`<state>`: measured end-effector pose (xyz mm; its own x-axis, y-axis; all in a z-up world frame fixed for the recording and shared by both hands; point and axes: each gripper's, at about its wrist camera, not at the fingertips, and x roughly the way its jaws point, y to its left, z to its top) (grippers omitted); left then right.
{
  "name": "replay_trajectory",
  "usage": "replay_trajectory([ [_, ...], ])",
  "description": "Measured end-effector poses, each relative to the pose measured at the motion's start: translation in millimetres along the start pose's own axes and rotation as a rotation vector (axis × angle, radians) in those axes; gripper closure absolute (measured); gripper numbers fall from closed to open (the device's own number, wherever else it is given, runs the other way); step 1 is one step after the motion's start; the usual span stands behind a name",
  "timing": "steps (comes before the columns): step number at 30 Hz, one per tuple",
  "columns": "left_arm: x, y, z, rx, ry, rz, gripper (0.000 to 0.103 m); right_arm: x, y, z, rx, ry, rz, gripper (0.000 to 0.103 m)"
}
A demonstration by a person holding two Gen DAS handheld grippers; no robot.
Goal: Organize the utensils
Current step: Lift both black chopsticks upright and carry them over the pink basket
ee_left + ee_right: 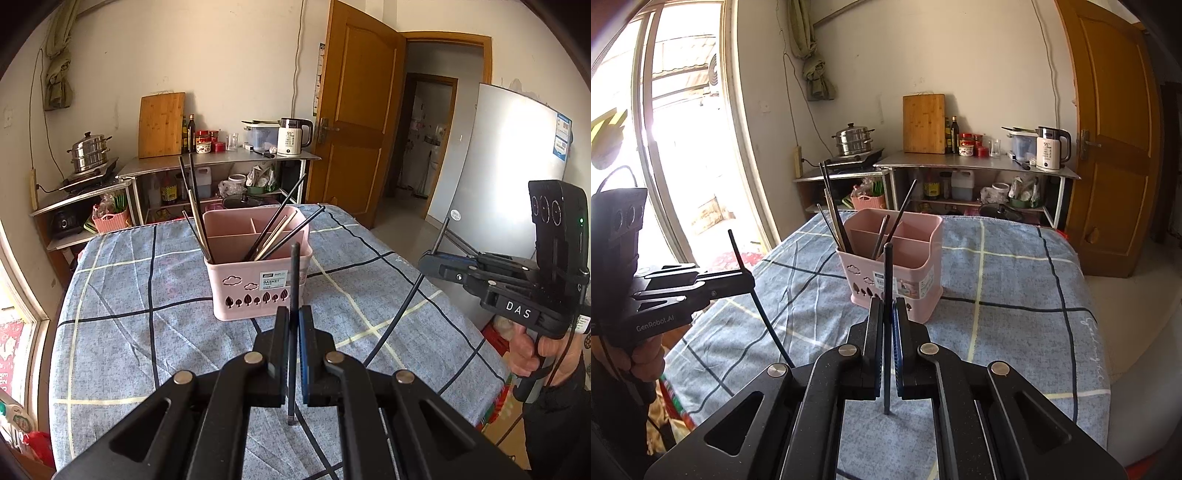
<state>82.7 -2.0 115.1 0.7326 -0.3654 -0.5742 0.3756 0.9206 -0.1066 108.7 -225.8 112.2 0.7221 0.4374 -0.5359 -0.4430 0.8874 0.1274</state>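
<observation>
A pink divided utensil basket point(255, 288) stands on the table's blue checked cloth point(129, 332); it also shows in the right wrist view point(916, 284). Several black and pale chopsticks point(273, 230) lean in its compartments. My left gripper point(294, 317) is shut on a black chopstick point(294, 280), held upright just before the basket. My right gripper point(888, 310) is shut on another black chopstick point(887, 280), also upright in front of the basket. The right gripper shows at the right edge in the left wrist view point(430, 260), its chopstick point(399, 317) slanting down. The left gripper shows in the right wrist view point(748, 278).
A metal counter point(221, 160) behind the table carries a cutting board point(161, 125), bottles, jars and a white kettle point(293, 137). A steamer pot point(88, 151) sits on a side shelf. A wooden door point(354, 122) and a fridge point(509, 177) are at the right. A window point(676, 147) is at the left.
</observation>
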Motion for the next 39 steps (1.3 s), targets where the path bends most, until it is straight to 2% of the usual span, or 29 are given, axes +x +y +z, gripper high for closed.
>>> replay_trajectory([
  [16,-6,11,19,-0.003,-0.05,0.018,0.098,0,9,22,0.001,-0.091,0.046,0.098],
  [23,-2,32,47,-0.031,-0.082,0.051,0.098,20,19,48,-0.017,-0.13,0.077,0.098],
  [28,-3,42,71,-0.04,-0.128,0.073,0.098,26,25,77,-0.025,-0.192,0.095,0.098],
  [34,-8,53,104,-0.054,-0.194,0.085,0.098,31,33,110,-0.032,-0.265,0.1,0.098],
  [39,-5,59,124,-0.054,-0.236,0.096,0.098,43,34,126,-0.037,-0.288,0.087,0.098],
])
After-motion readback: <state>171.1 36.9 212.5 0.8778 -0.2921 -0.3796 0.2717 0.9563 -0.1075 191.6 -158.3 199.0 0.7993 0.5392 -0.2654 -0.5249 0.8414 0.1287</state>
